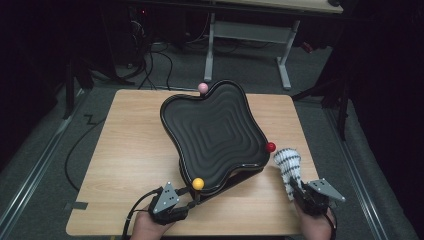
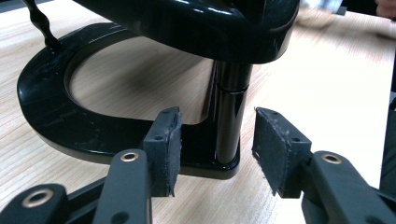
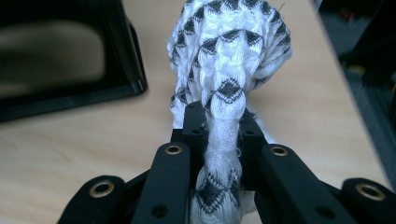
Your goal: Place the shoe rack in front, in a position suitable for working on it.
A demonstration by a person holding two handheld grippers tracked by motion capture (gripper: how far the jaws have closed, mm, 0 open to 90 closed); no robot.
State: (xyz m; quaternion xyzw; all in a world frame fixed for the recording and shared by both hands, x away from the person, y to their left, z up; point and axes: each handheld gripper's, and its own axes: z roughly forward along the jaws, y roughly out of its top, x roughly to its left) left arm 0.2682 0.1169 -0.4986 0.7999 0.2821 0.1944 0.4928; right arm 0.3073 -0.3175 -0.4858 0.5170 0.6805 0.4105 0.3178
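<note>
The wooden table [image 1: 130, 150] (light grain) carries a black tray stand [image 1: 212, 132] and a patterned cloth [image 1: 287, 162].

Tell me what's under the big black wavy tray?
Under the black wavy tray stand a shiny black post and a curved black base, on the wooden table. The tray hides the rest.

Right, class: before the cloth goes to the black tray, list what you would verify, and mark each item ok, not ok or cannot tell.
1. Right gripper shut on the cloth: ok.
2. Cloth bunched, clear of the table: cannot tell.
3. Left gripper steadying the tray post: not ok, jaws stand apart around it.
4. Black tray sitting on its base: ok.
5. Tray surface free of objects: ok.
</note>
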